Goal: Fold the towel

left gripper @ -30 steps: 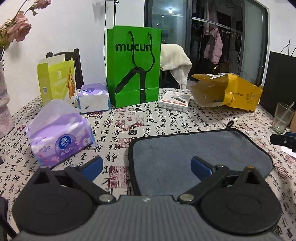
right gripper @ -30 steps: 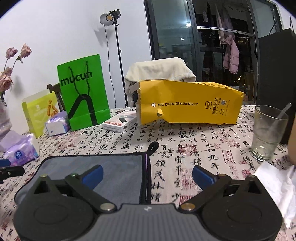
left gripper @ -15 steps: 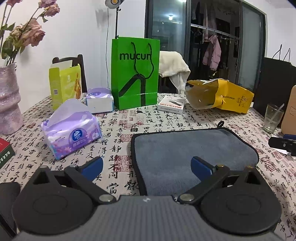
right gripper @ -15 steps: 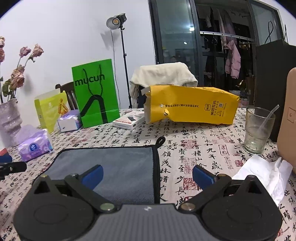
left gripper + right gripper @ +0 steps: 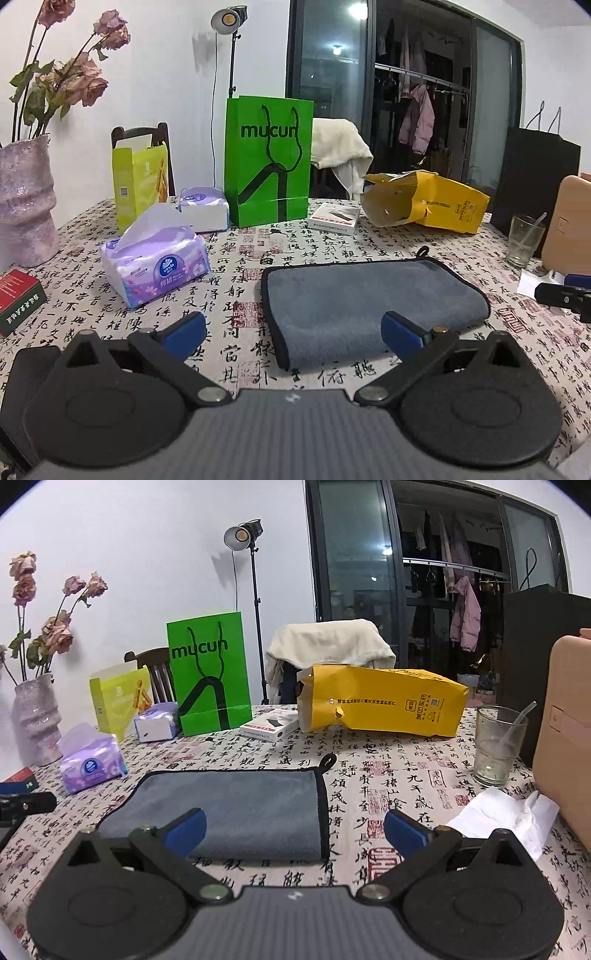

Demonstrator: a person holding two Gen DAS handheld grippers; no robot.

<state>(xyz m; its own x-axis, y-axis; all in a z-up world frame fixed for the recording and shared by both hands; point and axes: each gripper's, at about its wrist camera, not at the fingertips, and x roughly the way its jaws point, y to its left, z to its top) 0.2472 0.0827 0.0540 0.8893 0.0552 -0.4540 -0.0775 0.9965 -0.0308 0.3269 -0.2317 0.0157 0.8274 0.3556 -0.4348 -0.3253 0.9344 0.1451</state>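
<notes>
A tablecloth (image 5: 258, 258) printed with black calligraphy covers the table. At its far side stands a green paper bag (image 5: 269, 162), upright, with a yellow-green carton (image 5: 138, 184) to its left and a small tissue box (image 5: 203, 208) between them. A purple tissue pack (image 5: 159, 266) lies nearer. A vase (image 5: 26, 206) of dried roses stands at the left edge, a red box (image 5: 18, 299) near it. A yellow bag (image 5: 384, 701) lies on its side beside a small white box (image 5: 269, 725). A drinking glass (image 5: 498, 746) stands at the right, crumpled white paper (image 5: 506, 816) near it.
</notes>
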